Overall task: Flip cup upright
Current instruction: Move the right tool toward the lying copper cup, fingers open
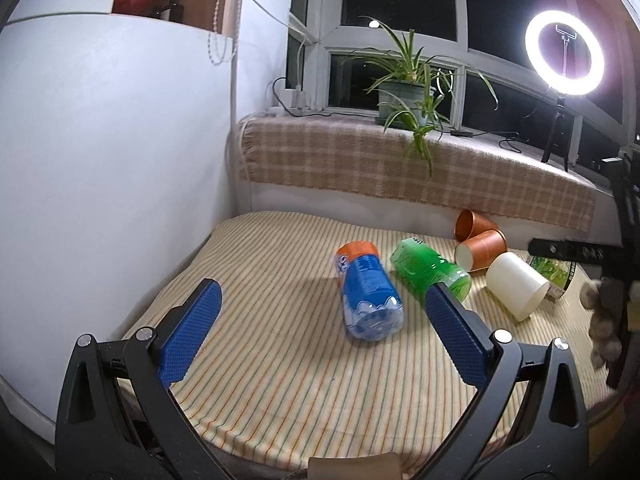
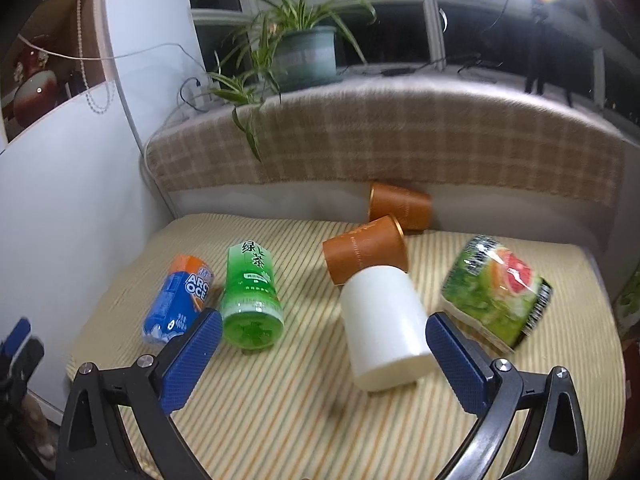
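Six containers lie on their sides on the mat (image 2: 280, 420). From the right wrist view, two bottles (image 2: 176, 306) (image 2: 250, 296) lie left, a cup (image 2: 384, 324) centre. Two cups (image 2: 366, 250) (image 2: 400, 206) lie behind it, a package (image 2: 496, 292) to its right.

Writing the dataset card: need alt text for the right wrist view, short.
Open right gripper hovers over a striped cushion, fingers either side of a white cup lying on its side. Behind the cup lie two brown cups, a green tea bottle, a blue bottle and a green grapefruit-label container, all tipped over.

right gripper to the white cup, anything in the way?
Nothing visible. The right gripper is open and the white cup lies on its side just ahead, between the finger lines. A brown cup touches its far end, behind it, not in the approach.
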A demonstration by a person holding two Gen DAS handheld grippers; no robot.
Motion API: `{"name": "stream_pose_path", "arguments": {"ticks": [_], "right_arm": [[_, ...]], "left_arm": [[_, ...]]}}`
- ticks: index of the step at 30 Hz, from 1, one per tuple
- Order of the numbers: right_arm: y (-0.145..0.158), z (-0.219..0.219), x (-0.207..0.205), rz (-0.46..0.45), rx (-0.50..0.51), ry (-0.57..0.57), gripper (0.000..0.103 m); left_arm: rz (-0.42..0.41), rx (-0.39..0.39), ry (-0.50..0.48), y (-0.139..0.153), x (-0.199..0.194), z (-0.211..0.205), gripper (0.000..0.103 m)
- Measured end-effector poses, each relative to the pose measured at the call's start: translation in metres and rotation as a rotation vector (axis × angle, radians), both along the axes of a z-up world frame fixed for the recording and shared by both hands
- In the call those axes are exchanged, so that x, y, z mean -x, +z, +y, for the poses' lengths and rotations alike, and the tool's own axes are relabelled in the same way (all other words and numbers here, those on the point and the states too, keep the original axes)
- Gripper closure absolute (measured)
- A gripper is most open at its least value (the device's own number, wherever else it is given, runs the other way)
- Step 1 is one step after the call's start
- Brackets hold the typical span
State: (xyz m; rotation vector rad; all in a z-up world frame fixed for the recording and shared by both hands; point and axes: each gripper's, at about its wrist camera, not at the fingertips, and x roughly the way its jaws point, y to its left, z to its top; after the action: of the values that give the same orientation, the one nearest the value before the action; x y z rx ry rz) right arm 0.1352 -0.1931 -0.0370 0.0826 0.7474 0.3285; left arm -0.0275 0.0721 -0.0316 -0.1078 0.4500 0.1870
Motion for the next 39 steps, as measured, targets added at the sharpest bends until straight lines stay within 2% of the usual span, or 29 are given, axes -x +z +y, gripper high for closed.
{"name": "stream_pose_path", "arguments": {"ticks": [6,9,17,19,23,27,29,34,39], "right_arm": [[-0.006,0.002,-0.044,0.132,-0.07,-0.031,0.006],[-0.008,-0.002,-0.065,0.194,-0.092,-0.083,0.009],[-0.024,-0.018,-0.125,0.394,-0.251,-0.241,0.02],[-0.029,-0.018,-0.131,0.429,-0.265,-0.279,0.025],[-0.036,-0.022,-0.143,0.499,-0.311,-0.337,0.027],[-0.036,-0.016,-0.15,0.521,-0.303,-0.379,0.028],[-0.035,-0.009,-0.155,0.532,-0.271,-0.381,0.028],[-0.035,-0.002,-0.166,0.568,-0.266,-0.432,0.031],[-0.046,-0.005,-0.177,0.607,-0.25,-0.496,0.033]], "left_arm": [[0.012,0.001,0.025,-0.004,0.004,0.011,0.0],[0.019,0.007,0.035,-0.006,0.004,0.017,0.0],[0.034,0.032,0.052,-0.015,-0.001,0.033,0.0],[0.038,0.038,0.055,-0.017,-0.002,0.038,0.0],[0.042,0.071,0.068,-0.024,-0.006,0.055,0.0],[0.047,0.103,0.065,-0.031,-0.012,0.07,0.0],[0.048,0.1,0.062,-0.032,-0.013,0.075,0.0],[0.038,0.11,0.072,-0.035,-0.014,0.09,0.0],[0.042,0.142,0.088,-0.044,-0.016,0.109,0.0]]}}
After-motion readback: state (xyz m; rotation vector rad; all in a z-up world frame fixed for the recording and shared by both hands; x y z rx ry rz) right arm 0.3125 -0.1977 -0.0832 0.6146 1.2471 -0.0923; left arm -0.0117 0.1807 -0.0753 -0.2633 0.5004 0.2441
